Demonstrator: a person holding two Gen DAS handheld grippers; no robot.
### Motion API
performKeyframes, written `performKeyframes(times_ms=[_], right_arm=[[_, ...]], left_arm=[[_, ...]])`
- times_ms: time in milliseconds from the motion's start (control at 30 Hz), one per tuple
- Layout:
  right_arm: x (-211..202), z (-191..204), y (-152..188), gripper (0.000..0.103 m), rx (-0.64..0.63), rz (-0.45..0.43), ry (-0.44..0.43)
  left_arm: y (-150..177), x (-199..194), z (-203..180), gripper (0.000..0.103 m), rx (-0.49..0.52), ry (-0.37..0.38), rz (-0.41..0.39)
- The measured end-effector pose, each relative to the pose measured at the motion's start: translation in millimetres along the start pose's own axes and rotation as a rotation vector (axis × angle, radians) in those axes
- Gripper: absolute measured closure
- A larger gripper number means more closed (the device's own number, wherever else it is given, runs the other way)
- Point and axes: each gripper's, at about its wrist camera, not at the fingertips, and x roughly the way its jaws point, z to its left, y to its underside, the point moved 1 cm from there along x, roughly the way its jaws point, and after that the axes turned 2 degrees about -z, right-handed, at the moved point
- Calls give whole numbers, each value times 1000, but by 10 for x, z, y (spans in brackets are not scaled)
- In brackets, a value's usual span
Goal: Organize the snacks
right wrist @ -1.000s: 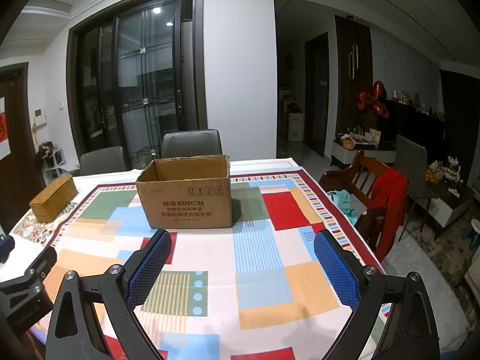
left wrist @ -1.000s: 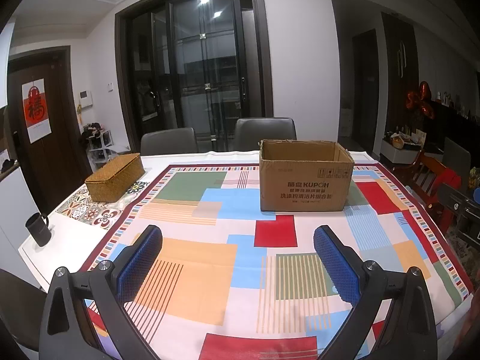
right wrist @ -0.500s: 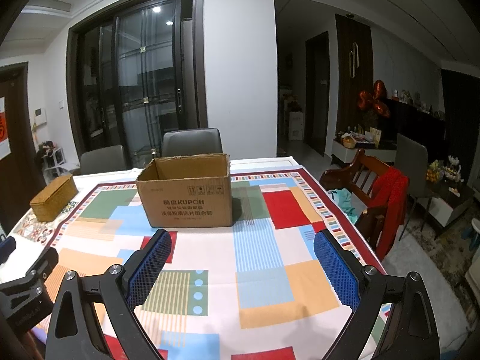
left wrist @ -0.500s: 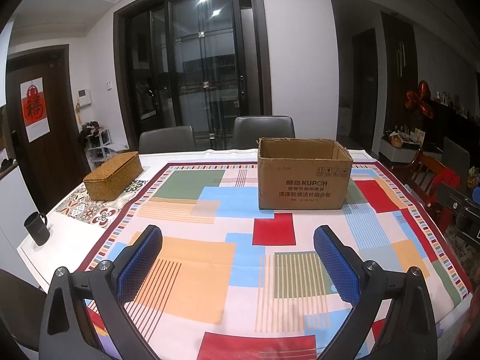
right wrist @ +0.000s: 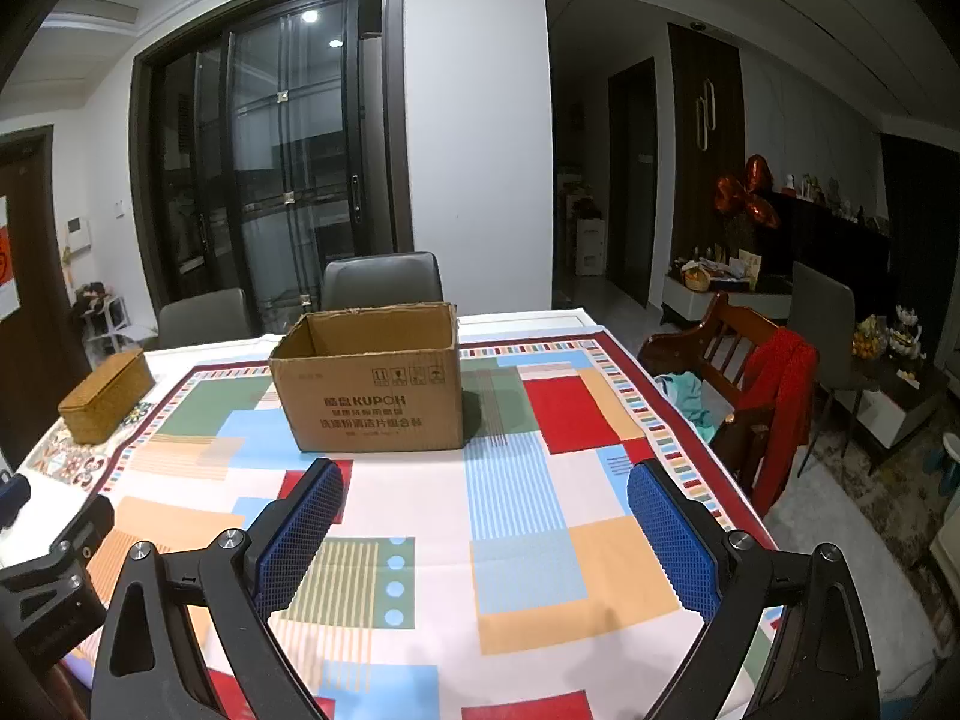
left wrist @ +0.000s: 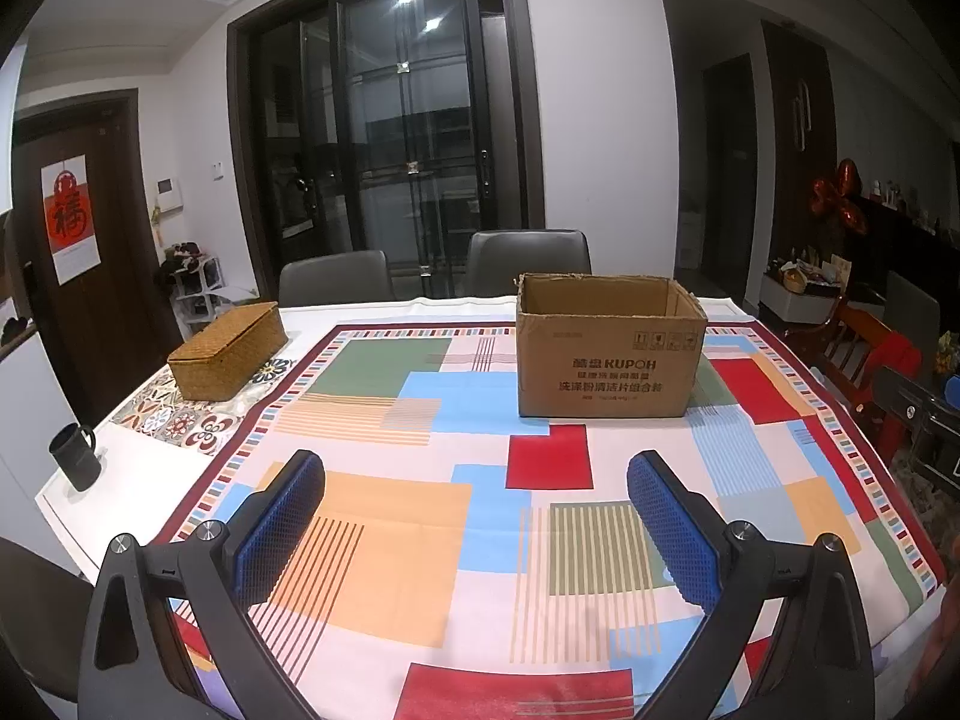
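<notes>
An open brown cardboard box (left wrist: 609,351) stands on the far half of the table; it also shows in the right wrist view (right wrist: 372,381). I cannot see inside it. No snack shows in either view. My left gripper (left wrist: 477,480) is open and empty, held above the near part of the colourful tablecloth (left wrist: 390,516). My right gripper (right wrist: 486,489) is open and empty, above the near right part of the cloth (right wrist: 528,540). Part of the left gripper's body (right wrist: 48,576) shows at the lower left of the right wrist view.
A woven lidded basket (left wrist: 228,351) sits at the table's far left, also in the right wrist view (right wrist: 105,396). A black mug (left wrist: 75,456) stands at the left edge. Two grey chairs (left wrist: 528,264) stand behind the table. A wooden chair with red cloth (right wrist: 762,396) is on the right.
Both views have shifted very slightly; the box sits a touch lower and nearer in the right wrist view. Both grippers stay open and empty.
</notes>
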Motion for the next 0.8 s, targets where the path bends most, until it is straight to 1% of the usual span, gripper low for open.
performKeyframes(times_ms=[267,800], right_arm=[[18,-2,14,6,1,6,1],[18,-2,10,6,1,7,2]], left_arm=[[-6,10,1,0,0,10,4],[0,16,13,0,-5,3,7]])
